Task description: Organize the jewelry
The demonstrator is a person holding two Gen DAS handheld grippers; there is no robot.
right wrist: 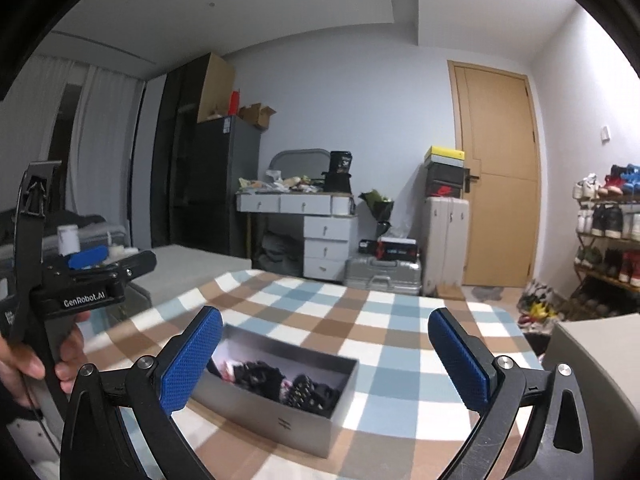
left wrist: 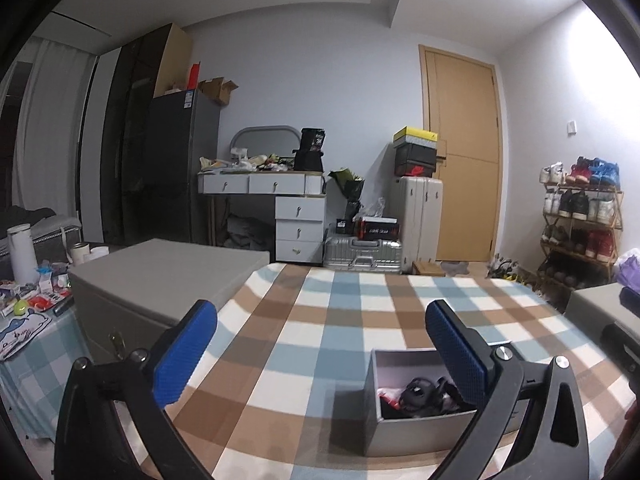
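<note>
Both grippers, left gripper (left wrist: 320, 344) and right gripper (right wrist: 326, 350), spread wide, gripping nothing. Risk: tangled jewelry (right wrist: 296, 384) snagging, dragging the light box (right wrist: 280, 420) across the checked cloth (right wrist: 360, 312).

Box contents (right wrist: 288, 384) dark, blurred, indistinct

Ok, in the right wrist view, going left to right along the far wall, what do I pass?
Dark fridge → white drawer desk → silver case lying flat → upright pale suitcase → wooden door → shoe rack.
</note>
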